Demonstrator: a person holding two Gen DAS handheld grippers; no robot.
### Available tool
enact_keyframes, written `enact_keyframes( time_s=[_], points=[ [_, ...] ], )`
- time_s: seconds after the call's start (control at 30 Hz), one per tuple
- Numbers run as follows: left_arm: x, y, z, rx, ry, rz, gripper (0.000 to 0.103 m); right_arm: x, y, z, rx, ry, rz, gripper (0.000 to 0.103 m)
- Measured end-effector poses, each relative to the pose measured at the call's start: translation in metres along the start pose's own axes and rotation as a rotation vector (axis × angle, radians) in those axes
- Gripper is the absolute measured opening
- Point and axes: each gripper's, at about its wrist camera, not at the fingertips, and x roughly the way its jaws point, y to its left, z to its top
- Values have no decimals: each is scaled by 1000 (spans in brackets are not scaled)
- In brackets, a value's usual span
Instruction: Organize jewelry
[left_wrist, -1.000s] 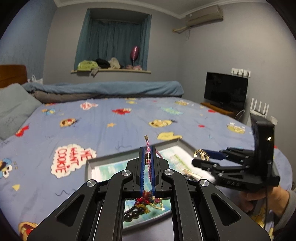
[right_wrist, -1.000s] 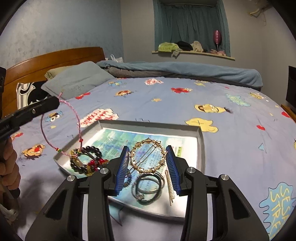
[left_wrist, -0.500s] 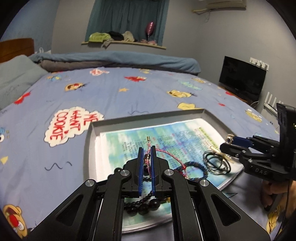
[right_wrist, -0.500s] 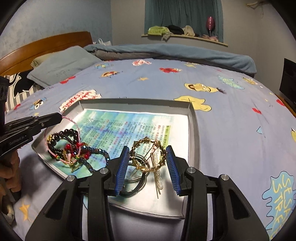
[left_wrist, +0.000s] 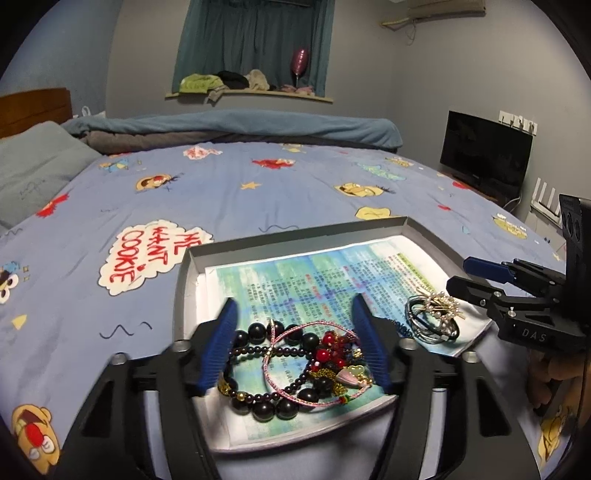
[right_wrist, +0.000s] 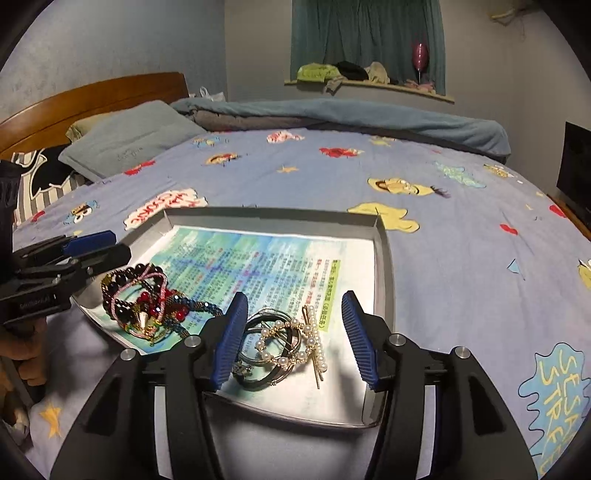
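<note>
Nearest the left gripper, whose jaws stand wide apart and hold nothing, lies a heap of bracelets: dark beads, red beads and a thin pink cord, all tangled together at the near left corner of the tray. These look light and limp, so they would sag and snag on each other; the cord loop, lying on top, seems the cleanest place to pinch. The right gripper is likewise spread open and empty, straddling a pile of hair ties and a pearl clip (stiffer, slippery metal, probably best taken across its bar). Both grippers sit low, tilted down over the tray's near edge. Beyond them the printed sheet lining the tray lies bare, then the cartoon bedspread.
</note>
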Motion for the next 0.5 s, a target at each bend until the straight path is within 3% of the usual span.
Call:
enact_keyframes(
  time_s=[0.03,0.17,0.23,0.5],
  points=[
    [-3,-1,0,1,-10,3,80,-2,-1,0,4,-11,3,54],
    [-12,-3,-4,-2,-17,0,81,-14,-1,-2,23,-58,14,64],
    [-17,-4,-7,-9,-22,0,93,-18,-1,-4,28,-68,16,66],
    [-34,-16,-18,-6,-59,5,96,-36,4,-14,28,-106,28,79]
  ],
)
